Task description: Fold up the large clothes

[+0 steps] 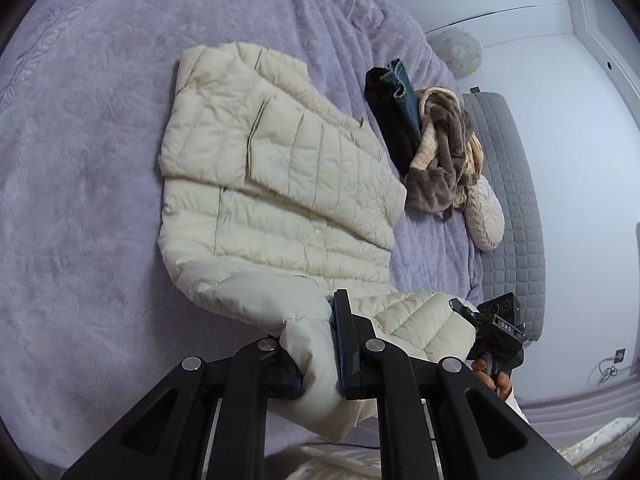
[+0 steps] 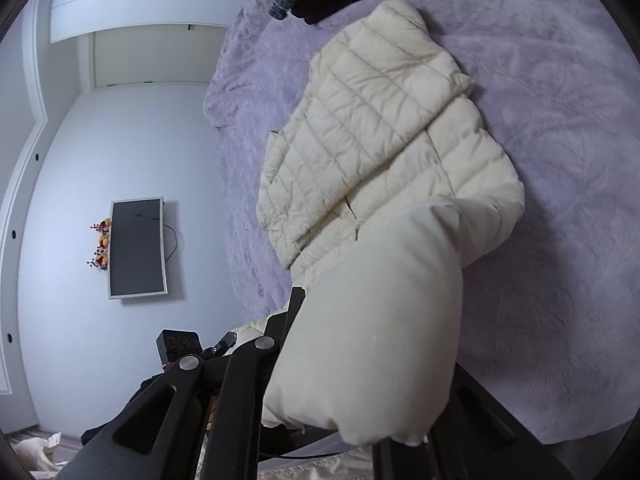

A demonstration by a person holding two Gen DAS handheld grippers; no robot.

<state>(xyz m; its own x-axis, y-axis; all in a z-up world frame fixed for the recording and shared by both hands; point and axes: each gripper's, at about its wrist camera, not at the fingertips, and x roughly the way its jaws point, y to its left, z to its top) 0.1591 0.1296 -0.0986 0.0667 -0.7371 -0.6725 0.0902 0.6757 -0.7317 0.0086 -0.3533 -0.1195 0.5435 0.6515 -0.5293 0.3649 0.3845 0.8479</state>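
Note:
A cream quilted puffer jacket (image 1: pixel 272 168) lies partly folded on a lavender blanket (image 1: pixel 80 160). My left gripper (image 1: pixel 316 344) is shut on the jacket's near hem, with smooth lining bunched between its fingers. My right gripper (image 2: pixel 360 360) is shut on another part of the near hem of the jacket (image 2: pixel 380 140); the raised fabric drapes over it and hides its right finger. The right gripper also shows in the left wrist view (image 1: pixel 496 328), at the jacket's right corner. The held edge is lifted off the bed.
A pile of other clothes (image 1: pixel 424 136), dark jeans and a brown-and-beige garment, lies beyond the jacket. A round cushion (image 1: pixel 486 216) and a grey quilted mat (image 1: pixel 512 200) lie at the bed's right edge. A wall-mounted screen (image 2: pixel 138 246) and white cupboards show past the bed.

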